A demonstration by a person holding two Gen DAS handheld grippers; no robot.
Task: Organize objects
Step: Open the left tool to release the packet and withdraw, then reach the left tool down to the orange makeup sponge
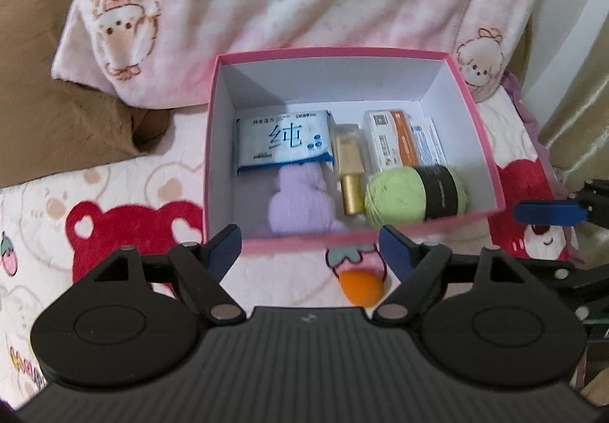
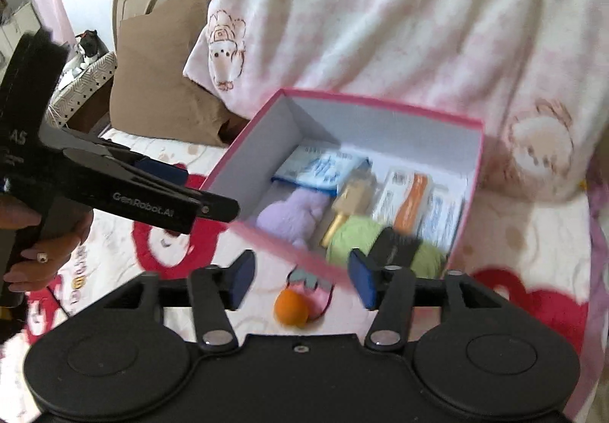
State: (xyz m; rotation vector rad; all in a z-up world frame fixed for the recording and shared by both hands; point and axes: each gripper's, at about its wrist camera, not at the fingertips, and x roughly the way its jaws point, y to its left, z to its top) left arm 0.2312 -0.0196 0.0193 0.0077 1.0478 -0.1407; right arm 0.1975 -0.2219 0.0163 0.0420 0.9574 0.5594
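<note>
Broadly, a pale bedspread printed with red bears (image 1: 125, 232) carries an open pink cardboard box with white walls (image 1: 479, 141). Packed inside are a blue-and-white wet-wipe pack (image 1: 283, 139), a ball of light-green yarn with a black band (image 1: 415, 194), a lilac plush toy (image 1: 300, 196), orange-and-white cartons (image 1: 396, 141) and a gold-capped bottle (image 1: 348, 172). Outside, just beside the near wall, lies the small orange sponge ball (image 2: 291, 306), apparently the last item to store. It looks light, soft and compressible, best pinched gently across its middle. Both the left gripper (image 1: 310, 246) and right gripper (image 2: 302, 280) hover with jaws apart, holding nothing.
</note>
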